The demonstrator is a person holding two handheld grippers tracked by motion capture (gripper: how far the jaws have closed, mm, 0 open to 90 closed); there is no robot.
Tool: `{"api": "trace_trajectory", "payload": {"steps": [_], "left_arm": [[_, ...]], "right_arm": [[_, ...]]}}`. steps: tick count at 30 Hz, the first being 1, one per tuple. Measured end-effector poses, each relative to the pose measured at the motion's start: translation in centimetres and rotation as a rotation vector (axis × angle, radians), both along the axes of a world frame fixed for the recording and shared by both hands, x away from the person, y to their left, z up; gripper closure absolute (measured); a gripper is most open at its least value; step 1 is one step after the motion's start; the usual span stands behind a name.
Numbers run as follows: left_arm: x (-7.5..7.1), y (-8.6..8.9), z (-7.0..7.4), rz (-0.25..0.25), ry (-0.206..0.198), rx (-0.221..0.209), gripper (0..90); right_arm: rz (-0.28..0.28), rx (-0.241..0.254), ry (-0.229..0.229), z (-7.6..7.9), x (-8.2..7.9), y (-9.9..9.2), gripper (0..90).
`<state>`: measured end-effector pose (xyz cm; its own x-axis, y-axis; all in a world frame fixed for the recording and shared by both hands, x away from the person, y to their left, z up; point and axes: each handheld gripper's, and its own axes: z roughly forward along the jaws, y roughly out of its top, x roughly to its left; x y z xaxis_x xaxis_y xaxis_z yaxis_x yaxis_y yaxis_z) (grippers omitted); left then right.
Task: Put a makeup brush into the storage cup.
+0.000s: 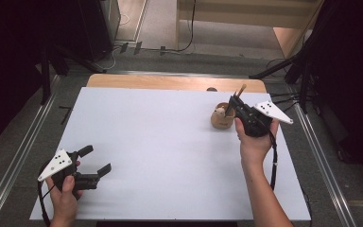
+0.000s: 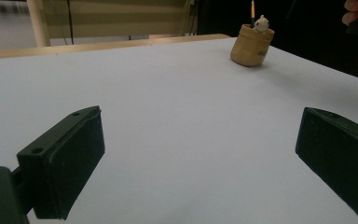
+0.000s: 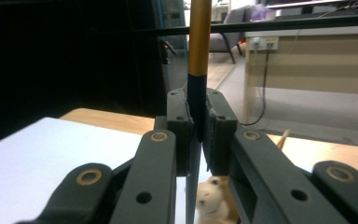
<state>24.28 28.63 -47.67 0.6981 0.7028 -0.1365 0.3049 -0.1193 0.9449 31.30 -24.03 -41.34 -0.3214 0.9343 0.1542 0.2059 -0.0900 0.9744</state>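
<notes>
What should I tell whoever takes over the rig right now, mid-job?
Right gripper: shut on the pen, holding it upright over the tan holder at the table's far right.
Left gripper: open, holding nothing, near the front left of the white table.
Holder: a small white figure sits at its rim.
Left: whether the pen is going in or coming out cannot be told; check before moving.

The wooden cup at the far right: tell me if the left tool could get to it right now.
Probably yes. The left tool is open, with bare white table between it and the wooden cup. But the right tool holds a pen over the cup, crowding it.
</notes>
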Motion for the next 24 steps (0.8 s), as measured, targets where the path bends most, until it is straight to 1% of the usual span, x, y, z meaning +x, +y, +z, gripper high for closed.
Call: {"api": "trace_trajectory", "payload": {"steps": [5,8,11,19,22,24], "left_arm": [[0.0,0.1,-0.1,0.003,0.004,-0.002,1.5],[0.0,0.2,-0.1,0.010,0.005,-0.007,1.5],[0.0,0.3,-0.1,0.010,0.006,-0.013,1.5],[0.0,0.2,-0.1,0.009,0.006,-0.008,1.5],[0.1,0.2,-0.2,0.008,0.008,-0.002,1.5],[0.1,0.2,-0.2,0.009,0.008,-0.003,1.5]], "right_arm": [[-0.037,-0.030,0.013,-1.0,1.6,-0.6,84.1],[-0.047,-0.037,0.005,-1.4,2.2,-0.8,84.1],[-0.056,-0.037,0.011,-1.8,2.6,-1.0,84.1],[-0.080,-0.063,0.021,-2.8,3.4,-1.5,84.1],[-0.077,-0.064,0.021,-3.2,3.7,-1.6,84.1],[-0.072,-0.074,0.013,-3.6,3.9,-1.7,84.1]]}}
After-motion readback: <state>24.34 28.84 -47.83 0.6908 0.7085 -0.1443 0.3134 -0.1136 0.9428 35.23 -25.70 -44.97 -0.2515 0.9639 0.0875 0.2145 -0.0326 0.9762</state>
